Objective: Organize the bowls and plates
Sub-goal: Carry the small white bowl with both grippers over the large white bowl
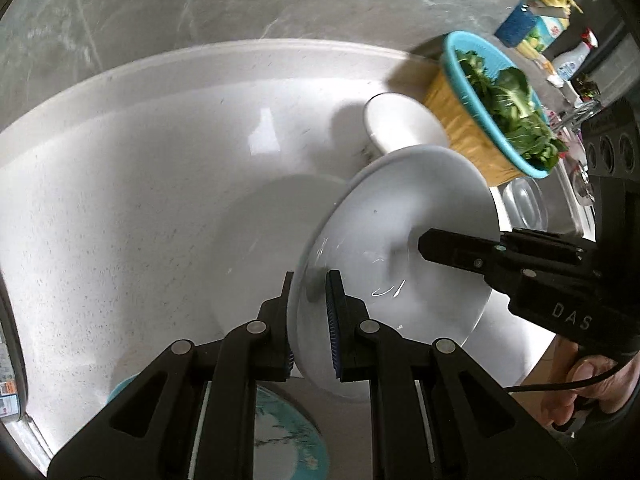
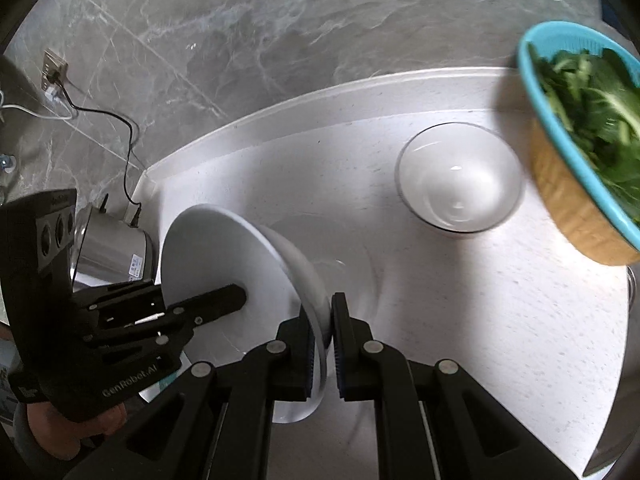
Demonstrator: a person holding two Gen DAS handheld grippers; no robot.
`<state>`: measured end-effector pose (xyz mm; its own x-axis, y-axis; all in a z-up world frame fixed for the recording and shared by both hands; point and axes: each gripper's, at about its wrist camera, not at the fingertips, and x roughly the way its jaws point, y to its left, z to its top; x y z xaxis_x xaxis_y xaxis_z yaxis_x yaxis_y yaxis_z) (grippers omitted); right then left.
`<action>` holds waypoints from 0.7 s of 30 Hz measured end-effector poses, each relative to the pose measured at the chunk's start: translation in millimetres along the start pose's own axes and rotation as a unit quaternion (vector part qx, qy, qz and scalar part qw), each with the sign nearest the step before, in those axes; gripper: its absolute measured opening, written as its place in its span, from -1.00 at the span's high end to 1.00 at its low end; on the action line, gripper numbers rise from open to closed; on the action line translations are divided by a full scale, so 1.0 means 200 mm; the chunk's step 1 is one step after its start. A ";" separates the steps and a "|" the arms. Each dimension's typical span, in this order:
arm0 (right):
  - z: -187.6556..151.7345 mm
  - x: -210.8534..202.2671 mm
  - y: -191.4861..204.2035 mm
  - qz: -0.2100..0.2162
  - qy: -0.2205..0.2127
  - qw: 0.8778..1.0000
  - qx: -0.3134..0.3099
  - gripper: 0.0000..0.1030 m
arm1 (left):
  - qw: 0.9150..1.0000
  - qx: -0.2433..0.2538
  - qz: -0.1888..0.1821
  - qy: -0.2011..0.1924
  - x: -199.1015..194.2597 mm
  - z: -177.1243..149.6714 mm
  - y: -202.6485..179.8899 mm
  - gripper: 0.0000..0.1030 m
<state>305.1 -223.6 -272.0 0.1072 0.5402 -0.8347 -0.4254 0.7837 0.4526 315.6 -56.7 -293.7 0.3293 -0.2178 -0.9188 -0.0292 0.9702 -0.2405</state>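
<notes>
A white plate (image 1: pixel 400 216) hangs tilted above the white counter (image 1: pixel 120 200), held at two opposite edges. My left gripper (image 1: pixel 312 284) is shut on its near rim in the left wrist view. My right gripper (image 1: pixel 424 246) reaches in from the right there and clamps the far rim. The right wrist view has the same plate (image 2: pixel 212 248) edge-on, with a second white rim close behind it; my right gripper (image 2: pixel 324 308) is shut on the rim and my left gripper (image 2: pixel 240 298) comes in from the left. A pale bowl (image 2: pixel 460 176) stands on the counter behind.
A blue-rimmed basket of green leaves (image 1: pixel 500 104) stands at the right, with a glass bowl (image 1: pixel 524 204) below it. A blue patterned plate (image 1: pixel 288 432) lies under my left gripper. A steel appliance (image 2: pixel 116 248) with a cord stands at the left, against the marble wall (image 2: pixel 240 40).
</notes>
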 end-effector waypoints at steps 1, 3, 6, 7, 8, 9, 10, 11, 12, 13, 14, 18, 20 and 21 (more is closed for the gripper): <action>0.00 0.02 0.00 -0.001 0.004 1.000 0.002 0.80 | 1.000 0.000 -0.001 0.004 0.02 -0.01 0.03 0.77; 0.00 0.08 0.02 -0.009 0.013 1.000 0.005 0.80 | 1.000 -0.002 -0.004 0.013 0.06 -0.01 0.08 0.77; 0.00 0.14 0.00 -0.018 0.023 1.000 0.011 0.80 | 1.000 0.001 -0.006 0.022 0.11 -0.02 0.13 0.77; 0.00 0.16 0.00 -0.021 0.026 0.999 0.013 0.80 | 1.000 0.002 -0.007 0.025 0.13 -0.03 0.15 0.77; -0.01 0.18 0.00 -0.024 0.029 0.999 0.015 0.80 | 1.000 0.003 -0.009 0.027 0.14 -0.04 0.16 0.77; -0.01 0.19 0.00 -0.027 0.030 0.999 0.016 0.80 | 1.000 0.003 -0.009 0.029 0.15 -0.03 0.17 0.77; -0.01 0.20 -0.01 -0.029 0.032 0.999 0.017 0.80 | 0.999 0.003 -0.009 0.030 0.16 -0.03 0.18 0.77; -0.01 0.21 0.00 -0.031 0.035 0.999 0.018 0.80 | 0.999 0.005 -0.008 0.032 0.18 -0.03 0.18 0.77; 0.00 0.22 0.00 -0.033 0.037 0.999 0.019 0.80 | 0.999 0.006 -0.005 0.034 0.18 -0.03 0.19 0.77; 0.00 0.24 0.00 -0.035 0.040 0.998 0.019 0.80 | 0.999 0.006 -0.005 0.035 0.19 -0.03 0.20 0.77; 0.00 0.26 0.00 -0.037 0.042 0.998 0.020 0.80 | 0.999 0.005 -0.005 0.036 0.20 -0.03 0.19 0.77; 0.02 0.30 0.01 -0.042 0.049 0.998 0.023 0.80 | 0.999 0.005 -0.002 0.044 0.25 -0.02 0.19 0.76; 0.01 0.31 0.00 -0.046 0.054 0.997 0.023 0.80 | 0.999 0.004 0.000 0.049 0.29 -0.01 0.19 0.74; 0.01 0.33 -0.01 -0.049 0.058 0.997 0.022 0.80 | 0.999 0.003 0.002 0.052 0.32 0.00 0.17 0.73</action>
<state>314.5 -188.4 -326.4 0.0393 0.4236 -0.9050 -0.3776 0.8449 0.3790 336.0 -37.0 -360.4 0.2296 -0.2230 -0.9474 -0.0253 0.9717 -0.2349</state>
